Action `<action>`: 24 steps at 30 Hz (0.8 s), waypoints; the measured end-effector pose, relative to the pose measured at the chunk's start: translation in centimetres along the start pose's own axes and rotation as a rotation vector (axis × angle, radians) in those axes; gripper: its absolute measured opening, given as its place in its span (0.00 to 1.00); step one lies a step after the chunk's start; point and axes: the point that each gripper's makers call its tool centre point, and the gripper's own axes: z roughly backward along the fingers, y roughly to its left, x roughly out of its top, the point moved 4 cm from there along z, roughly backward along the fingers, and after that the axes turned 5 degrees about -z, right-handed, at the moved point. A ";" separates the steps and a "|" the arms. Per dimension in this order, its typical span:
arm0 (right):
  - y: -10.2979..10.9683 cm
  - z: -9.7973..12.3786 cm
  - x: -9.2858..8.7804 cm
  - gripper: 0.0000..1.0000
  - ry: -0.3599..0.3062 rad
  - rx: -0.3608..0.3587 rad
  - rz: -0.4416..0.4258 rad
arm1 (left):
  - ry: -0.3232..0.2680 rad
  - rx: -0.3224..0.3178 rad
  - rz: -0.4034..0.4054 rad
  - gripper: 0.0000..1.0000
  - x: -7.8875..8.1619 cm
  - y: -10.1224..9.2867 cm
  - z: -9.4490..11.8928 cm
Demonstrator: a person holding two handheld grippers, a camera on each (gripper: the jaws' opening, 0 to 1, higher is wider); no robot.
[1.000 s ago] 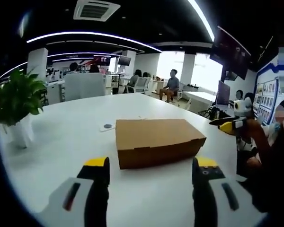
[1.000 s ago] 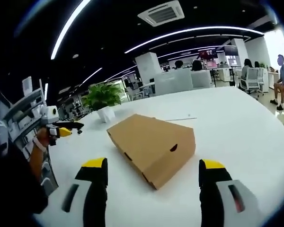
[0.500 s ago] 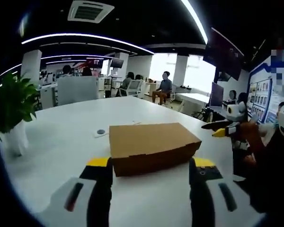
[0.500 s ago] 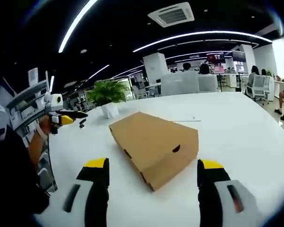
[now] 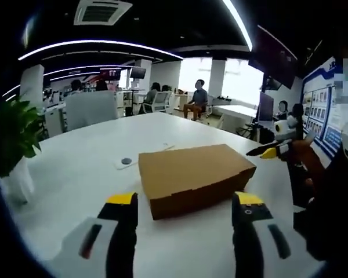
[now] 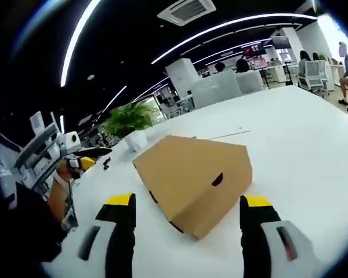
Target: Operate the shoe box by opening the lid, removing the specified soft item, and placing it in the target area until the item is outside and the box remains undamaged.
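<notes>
Left tool (image 5: 184, 202): two black fingers (image 5: 123, 231) with yellow tips, grey-white side shells, dark slot with red mark on each shell. Right tool (image 6: 185, 204): same build, black fingers (image 6: 252, 237), yellow caps, pale grey shells, red-marked slots. Seen from other side: white round-topped body, yellow-black pointed tips. Dark sleeve (image 6: 29, 229).

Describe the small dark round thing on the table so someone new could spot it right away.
Start at the big white table in the left gripper view, then find the closed brown cardboard shoe box at its middle. Just off the box's far left corner lies a small dark disc on a pale patch, the only flat, round, dark item there.
</notes>
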 end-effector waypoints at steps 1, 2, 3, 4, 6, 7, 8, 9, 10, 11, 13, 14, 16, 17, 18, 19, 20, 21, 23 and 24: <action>-0.2 -0.1 0.1 0.75 -0.002 0.004 -0.015 | 0.006 -0.014 0.013 0.68 0.0 0.2 -0.4; -0.3 -0.2 0.1 0.75 -0.003 0.005 -0.022 | 0.008 -0.021 0.020 0.68 0.1 0.3 -0.6; -0.5 -0.3 0.1 0.75 -0.003 0.005 -0.028 | 0.006 -0.035 0.036 0.68 0.2 0.6 -1.1; -0.7 -0.3 0.1 0.75 -0.002 0.003 -0.033 | 0.005 -0.044 0.047 0.68 0.3 0.9 -1.3; -1.1 -0.6 0.1 0.75 0.005 -0.008 -0.038 | 0.009 -0.055 0.061 0.69 0.5 1.4 -1.9; -1.3 -0.6 0.1 0.75 0.007 -0.008 -0.041 | 0.014 -0.056 0.063 0.69 0.5 1.6 -2.1; -1.4 -0.7 0.1 0.75 0.009 -0.005 -0.049 | 0.024 -0.054 0.063 0.69 0.5 1.9 -2.3; -1.5 -0.8 0.2 0.75 0.010 0.000 -0.061 | 0.038 -0.048 0.064 0.70 0.5 2.2 -2.4; -1.6 -0.9 0.2 0.75 0.009 -0.003 -0.064 | 0.051 -0.045 0.062 0.71 0.5 2.5 -2.6; -1.7 -0.9 0.3 0.75 0.009 -0.006 -0.064 | 0.057 -0.044 0.058 0.71 0.6 2.8 -2.8; -2.0 -1.1 0.3 0.75 0.013 -0.008 -0.068 | 0.075 -0.044 0.058 0.71 0.7 3.2 -3.0; -2.1 -1.2 0.4 0.75 0.013 -0.006 -0.073 | 0.088 -0.047 0.060 0.71 0.7 3.4 -3.2; -2.1 -1.6 0.3 0.75 0.018 0.000 -0.081 | 0.105 -0.057 0.063 0.72 1.0 3.8 -3.7; -2.2 -1.8 0.3 0.75 0.021 0.002 -0.084 | 0.110 -0.060 0.062 0.72 1.2 4.1 -4.0; -2.2 -2.0 0.3 0.75 0.027 0.005 -0.088 | 0.113 -0.067 0.066 0.73 1.3 4.3 -4.3; -2.2 -2.1 0.3 0.75 0.029 0.006 -0.089 | 0.118 -0.079 0.077 0.73 1.4 4.4 -4.7; -2.2 -2.3 0.3 0.75 0.032 0.009 -0.090 | 0.117 -0.094 0.096 0.73 1.4 4.5 -5.1; -2.1 -2.5 0.3 0.75 0.035 0.013 -0.092 | 0.119 -0.103 0.105 0.74 1.3 4.6 -5.4; -2.1 -2.8 0.3 0.74 0.035 0.009 -0.092 | 0.128 -0.136 0.148 0.74 0.9 4.8 -6.1; -2.2 -2.9 0.4 0.74 0.032 -0.002 -0.076 | 0.133 -0.146 0.164 0.74 0.7 4.9 -6.4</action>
